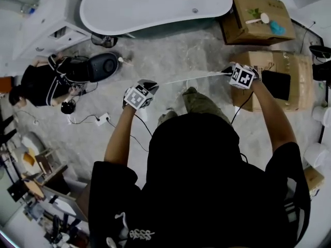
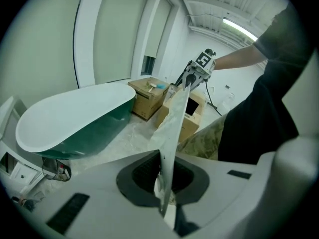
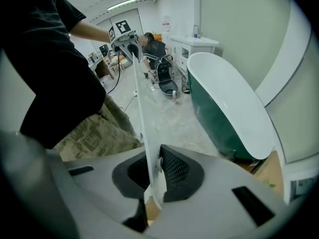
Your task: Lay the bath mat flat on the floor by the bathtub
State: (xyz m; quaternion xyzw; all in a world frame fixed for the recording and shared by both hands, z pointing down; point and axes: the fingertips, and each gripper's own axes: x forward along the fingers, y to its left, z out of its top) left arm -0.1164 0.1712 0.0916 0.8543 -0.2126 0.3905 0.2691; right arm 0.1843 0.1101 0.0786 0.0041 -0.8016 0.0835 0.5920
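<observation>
The pale bath mat (image 1: pixel 194 78) hangs edge-on in the air, stretched between both grippers above the marble floor. My left gripper (image 1: pixel 145 90) is shut on one corner; in the left gripper view the mat (image 2: pixel 172 128) runs from its jaws toward the right gripper (image 2: pixel 192 77). My right gripper (image 1: pixel 228 71) is shut on the other corner, and in the right gripper view the mat (image 3: pixel 140 108) stretches away to the left gripper (image 3: pixel 130 45). The white-rimmed green bathtub (image 1: pixel 155 6) lies ahead across the floor, also seen as the bathtub (image 2: pixel 75 121) and the bathtub (image 3: pixel 227 108).
Cardboard boxes (image 1: pixel 258 17) stand right of the tub, another box (image 1: pixel 282 79) under my right arm. A person in black (image 1: pixel 44 81) crouches at left beside a dark machine (image 1: pixel 101 66) with cables and a power strip (image 1: pixel 102 119). A white cabinet (image 1: pixel 49 22) is far left.
</observation>
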